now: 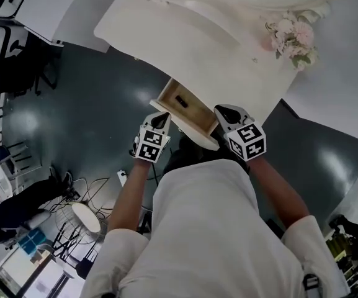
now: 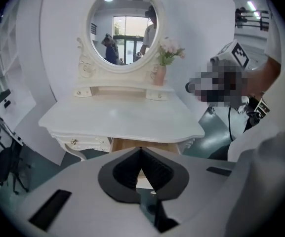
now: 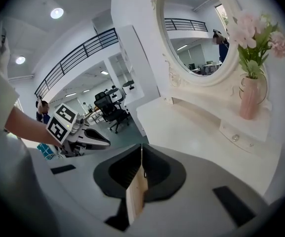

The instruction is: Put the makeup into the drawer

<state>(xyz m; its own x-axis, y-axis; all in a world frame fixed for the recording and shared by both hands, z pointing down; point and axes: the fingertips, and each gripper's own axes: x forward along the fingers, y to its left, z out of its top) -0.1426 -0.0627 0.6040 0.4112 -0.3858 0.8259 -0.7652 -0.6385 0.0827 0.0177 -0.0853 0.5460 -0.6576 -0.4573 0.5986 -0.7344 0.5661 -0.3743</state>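
The white vanity table point(image 1: 216, 48) has its wooden drawer point(image 1: 194, 113) pulled out, and a small dark item point(image 1: 182, 101) lies inside it. My left gripper point(image 1: 160, 121) hangs over the drawer's left front corner, shut and empty; in its own view the tips point(image 2: 141, 149) meet, with the drawer point(image 2: 127, 145) below them. My right gripper point(image 1: 231, 113) is at the drawer's right corner, also shut. Its tips point(image 3: 141, 147) touch, and pale wood point(image 3: 136, 191) shows through the gap behind them. The left gripper point(image 3: 90, 139) appears at the left of the right gripper view.
A round mirror point(image 2: 125, 28) and a vase of pink flowers point(image 2: 166, 51) stand at the back of the table. On the dark floor are a white stool point(image 1: 85, 219), cables and office chairs point(image 1: 8, 48). Another person point(image 1: 5, 216) is at the lower left.
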